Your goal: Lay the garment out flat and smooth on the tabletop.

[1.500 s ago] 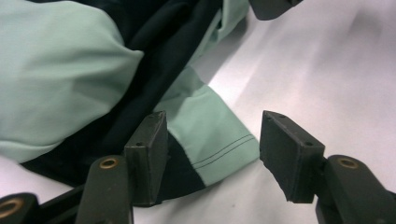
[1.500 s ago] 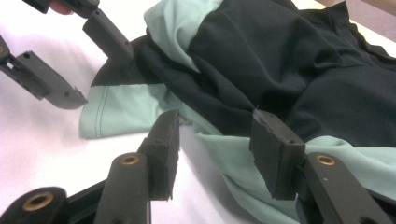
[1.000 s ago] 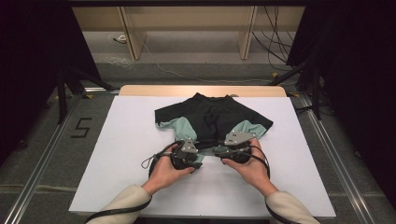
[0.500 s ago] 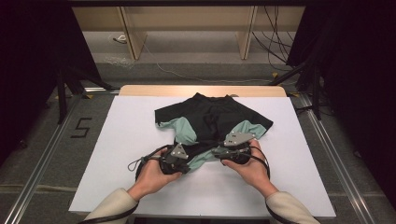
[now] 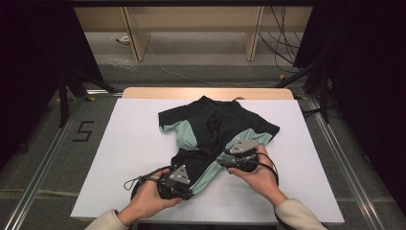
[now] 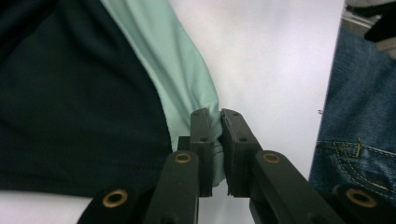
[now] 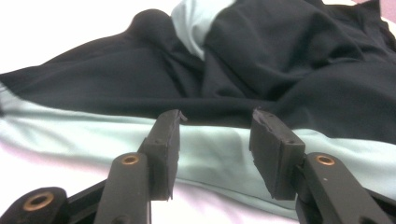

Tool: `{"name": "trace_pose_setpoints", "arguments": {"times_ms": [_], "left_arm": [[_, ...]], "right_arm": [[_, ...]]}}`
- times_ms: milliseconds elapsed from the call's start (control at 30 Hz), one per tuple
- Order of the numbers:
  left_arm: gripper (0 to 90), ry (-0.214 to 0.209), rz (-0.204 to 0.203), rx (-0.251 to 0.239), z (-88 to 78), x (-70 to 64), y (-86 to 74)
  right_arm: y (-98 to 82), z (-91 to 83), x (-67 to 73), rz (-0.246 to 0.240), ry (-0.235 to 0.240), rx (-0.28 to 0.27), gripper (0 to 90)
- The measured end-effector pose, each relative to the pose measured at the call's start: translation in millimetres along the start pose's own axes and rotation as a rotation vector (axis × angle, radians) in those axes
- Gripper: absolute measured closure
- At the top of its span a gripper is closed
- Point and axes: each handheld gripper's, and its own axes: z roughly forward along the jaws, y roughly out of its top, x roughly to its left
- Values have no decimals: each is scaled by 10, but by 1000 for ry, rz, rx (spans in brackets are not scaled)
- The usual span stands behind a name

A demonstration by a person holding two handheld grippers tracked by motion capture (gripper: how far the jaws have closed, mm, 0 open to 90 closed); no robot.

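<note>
Black-and-mint shirt (image 5: 215, 132), crumpled on white desk (image 5: 124, 158): spreading barely begun. Left tool (image 6: 212, 140) clamped on mint hem corner; right tool (image 7: 215, 154) half open, empty, over hem.

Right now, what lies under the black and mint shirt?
The white table cover runs under the shirt, bare all around it. Whatever lies beneath the rumpled cloth is hidden. The left gripper pinches its mint hem.

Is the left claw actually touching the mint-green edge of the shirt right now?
Touching. The left gripper view shows the left claw shut on the mint-green edge of the shirt, the fabric pinched between both pads with no gap.
</note>
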Motion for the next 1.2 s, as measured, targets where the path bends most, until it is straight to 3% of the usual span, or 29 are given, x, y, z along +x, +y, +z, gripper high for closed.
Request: {"name": "trace_pose_setpoints", "arguments": {"times_ms": [133, 267, 333, 367, 400, 433, 467, 500, 533, 567, 633, 667, 700, 833, 933, 1033, 1200], "left_arm": [[798, -12, -18, -17, 22, 27, 5], [634, -20, -45, -84, -56, 99, 33], [534, -2, -76, -131, -137, 177, 40], [496, -2, -76, -131, -137, 177, 40], [474, 34, -109, -172, -229, 280, 32], [457, 34, -109, -172, -229, 280, 32], [457, 68, -125, -190, -271, 336, 20], [447, 146, -135, -196, -326, 442, -18], [440, 178, -143, -199, -335, 485, -43], [430, 178, -143, -199, -335, 485, -43], [420, 235, -181, -203, -328, 600, -119], [419, 235, -181, -203, -328, 600, -119], [419, 267, -202, -200, -311, 663, -153], [421, 290, -243, -207, -263, 780, -157], [422, 287, -252, -212, -231, 834, -133], [437, 273, -287, -196, -110, 963, -99], [586, 252, -313, -164, -33, 1006, -89]], "right_arm": [[-25, -39, -35, 18, -6, 9, 537], [-31, -67, -29, 37, 10, 8, 536], [-19, -65, 9, 40, 38, 4, 524], [-19, -65, 9, 40, 38, 4, 524], [0, -38, 91, 35, 89, 3, 513], [10, -11, 148, 28, 113, 10, 511], [10, -11, 148, 28, 113, 10, 511], [28, 63, 259, -4, 144, 40, 505], [35, 99, 309, -13, 155, 56, 502], [35, 99, 309, -13, 155, 56, 502], [46, 195, 409, -33, 185, 78, 490], [46, 195, 409, -33, 185, 78, 490], [53, 225, 442, -34, 195, 88, 483], [55, 263, 479, -42, 210, 96, 473], [48, 308, 528, -49, 220, 104, 473], [46, 367, 582, -65, 226, 124, 474], [45, 427, 638, -97, 218, 154, 546]]}}
